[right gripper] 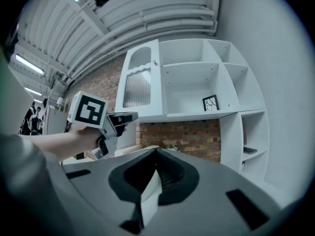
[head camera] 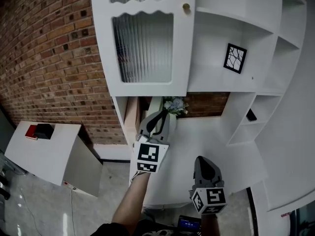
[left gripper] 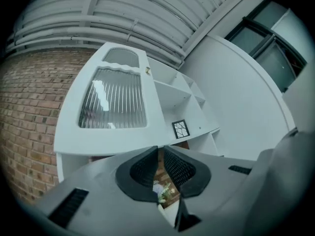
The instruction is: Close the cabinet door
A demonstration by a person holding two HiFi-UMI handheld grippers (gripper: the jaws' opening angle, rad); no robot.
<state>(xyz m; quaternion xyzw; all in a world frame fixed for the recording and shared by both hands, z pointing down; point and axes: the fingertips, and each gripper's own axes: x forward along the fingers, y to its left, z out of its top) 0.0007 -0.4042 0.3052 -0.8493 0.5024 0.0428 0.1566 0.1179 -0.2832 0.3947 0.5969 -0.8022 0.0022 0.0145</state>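
The white cabinet door [head camera: 183, 53] stands open up high, at the left side of the shelves [head camera: 231, 38]. It looks light and easy to swing, but the wavy glass [head camera: 143, 48] could break. So I think a soft push on the white frame or the little gold knob [head camera: 186, 7] is best. The left gripper [head camera: 158, 116] is just under the door, its jaws a tiny bit apart and empty. The right gripper [head camera: 204, 162] is lower, its jaws together on nothing.

Mock home set: brick wall [head camera: 59, 58], cabinet [head camera: 221, 43]
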